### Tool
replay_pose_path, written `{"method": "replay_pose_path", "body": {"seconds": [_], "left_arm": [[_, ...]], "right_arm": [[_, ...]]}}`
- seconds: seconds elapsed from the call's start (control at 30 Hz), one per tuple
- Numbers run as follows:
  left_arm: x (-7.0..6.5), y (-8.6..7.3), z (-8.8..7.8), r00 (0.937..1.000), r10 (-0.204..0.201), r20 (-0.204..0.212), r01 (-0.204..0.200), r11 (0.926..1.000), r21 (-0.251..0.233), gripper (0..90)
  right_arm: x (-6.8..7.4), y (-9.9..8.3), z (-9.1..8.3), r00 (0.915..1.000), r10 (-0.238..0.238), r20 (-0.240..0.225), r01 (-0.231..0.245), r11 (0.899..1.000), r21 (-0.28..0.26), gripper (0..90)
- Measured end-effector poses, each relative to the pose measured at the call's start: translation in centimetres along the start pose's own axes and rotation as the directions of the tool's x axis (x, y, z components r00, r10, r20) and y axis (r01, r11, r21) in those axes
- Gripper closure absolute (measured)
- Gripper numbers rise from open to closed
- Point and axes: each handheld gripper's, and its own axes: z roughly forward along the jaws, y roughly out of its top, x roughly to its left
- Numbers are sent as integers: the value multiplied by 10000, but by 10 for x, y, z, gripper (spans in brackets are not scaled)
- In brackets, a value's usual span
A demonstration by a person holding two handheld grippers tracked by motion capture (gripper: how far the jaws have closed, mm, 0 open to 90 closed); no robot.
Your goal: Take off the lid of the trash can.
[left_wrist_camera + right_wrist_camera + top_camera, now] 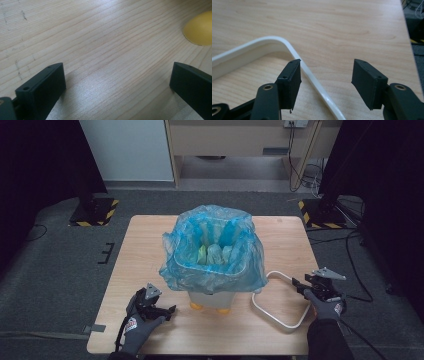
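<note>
R gripper (325, 72) jaws apart over white ring (287, 47), L gripper (117, 80) apart on table (100, 37).

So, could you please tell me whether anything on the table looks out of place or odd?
Yes: the white rim ring lies flat on the table beside the bin instead of clamping the blue bag, whose edge drapes loosely over the bin's outside.

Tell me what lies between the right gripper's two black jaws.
In the right gripper view, the right gripper stands open over the wooden table. One side of the white plastic frame runs between its jaws, close beside one jaw.
</note>
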Motion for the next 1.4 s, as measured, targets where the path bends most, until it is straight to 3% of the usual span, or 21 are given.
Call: {"method": "replay_pose_path", "body": {"seconds": [0.2, 0.37, 0.53, 0.7, 0.8, 0.97, 1.1, 1.23, 1.4], "left_arm": [[2, 0, 0, 9997, -219, -97, 217, 9997, -140, 17], [10, -2, -7, 9975, -698, -64, 695, 9966, -438, 153], [14, -2, -14, 9940, -1018, -389, 1004, 9943, -359, 265], [18, 3, -29, 9883, -1349, -718, 1258, 9850, -1185, 292], [20, 7, -39, 9837, -1612, -791, 1460, 9745, -1705, 297], [23, 15, -55, 9759, -2073, -688, 1827, 9473, -2631, 291], [23, 20, -65, 9740, -2187, -590, 1912, 9336, -3032, 290], [24, 24, -77, 9699, -2358, -608, 1992, 9121, -3584, 291], [27, 29, -96, 9646, -2529, -747, 1990, 8840, -4230, 290]], "right_arm": [[3, 6, -5, 10000, -39, -56, 36, 9987, -512, 355], [9, 12, -7, 9995, -12, -301, -16, 9958, -916, 281], [14, 19, -11, 9987, -79, -513, 7, 9905, -1375, 261], [18, 24, -16, 9985, -170, -514, 85, 9868, -1615, 260], [20, 27, -20, 9983, -165, -562, 68, 9856, -1687, 265], [22, 33, -24, 9978, -163, -636, 46, 9837, -1796, 265], [24, 38, -29, 9975, -213, -667, 83, 9819, -1890, 264], [27, 44, -34, 9975, -181, -682, 34, 9777, -2099, 259], [33, 55, -45, 9957, 24, -921, -266, 9648, -2615, 257]]}}
